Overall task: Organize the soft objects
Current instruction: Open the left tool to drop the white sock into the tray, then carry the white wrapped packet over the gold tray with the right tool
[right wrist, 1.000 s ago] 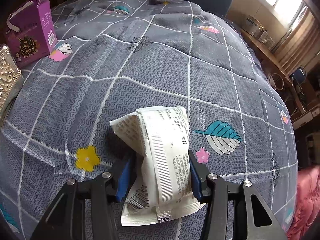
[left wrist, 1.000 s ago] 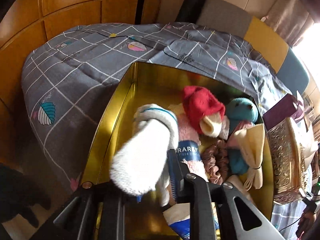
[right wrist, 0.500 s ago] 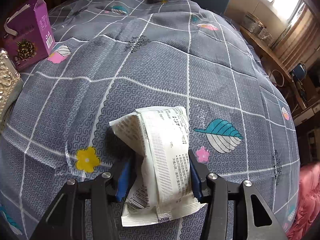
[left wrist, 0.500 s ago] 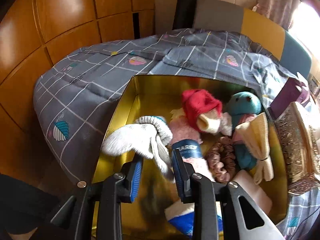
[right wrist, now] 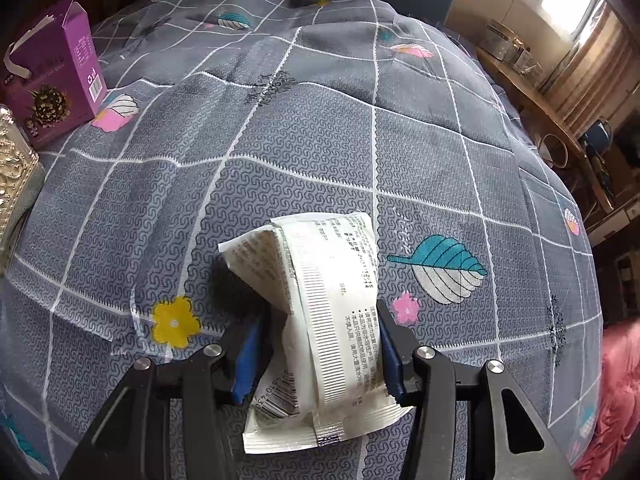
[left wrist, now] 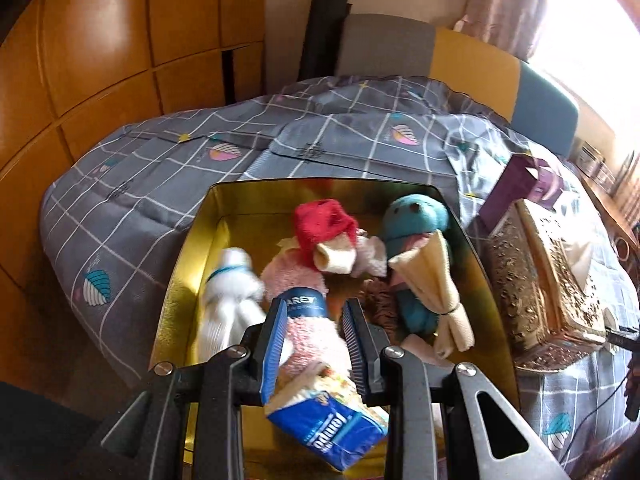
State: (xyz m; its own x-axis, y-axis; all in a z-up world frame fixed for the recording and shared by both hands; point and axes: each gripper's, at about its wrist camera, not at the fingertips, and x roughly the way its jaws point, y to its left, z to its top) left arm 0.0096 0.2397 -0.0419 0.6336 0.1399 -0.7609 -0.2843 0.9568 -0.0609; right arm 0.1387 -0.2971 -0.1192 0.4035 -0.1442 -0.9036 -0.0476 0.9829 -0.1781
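Note:
My left gripper (left wrist: 316, 312) hovers open over a gold box (left wrist: 180, 280) on the bed, with nothing between its pads. A white sock with a blue stripe (left wrist: 228, 292) lies blurred inside the box by its left wall. The box also holds a red sock (left wrist: 320, 224), a teal plush (left wrist: 416, 216), a tied cream cloth (left wrist: 432, 280), a pink fluffy piece (left wrist: 312, 340) and a blue tissue pack (left wrist: 332, 436). My right gripper (right wrist: 320, 320) is shut on a white printed packet (right wrist: 328, 280), held just above the grey checked quilt (right wrist: 360, 140).
An ornate gold tissue box (left wrist: 548, 288) stands right of the gold box, with a purple carton (right wrist: 52, 80) behind it. Wooden cupboards line the left side. A padded headboard (left wrist: 400, 44) is at the back. A shelf with clutter runs along the window side (right wrist: 540, 92).
My left gripper let go of the white sock, which dropped into the gold box, and the gripper rose and pulled back. The right gripper and its packet stayed still.

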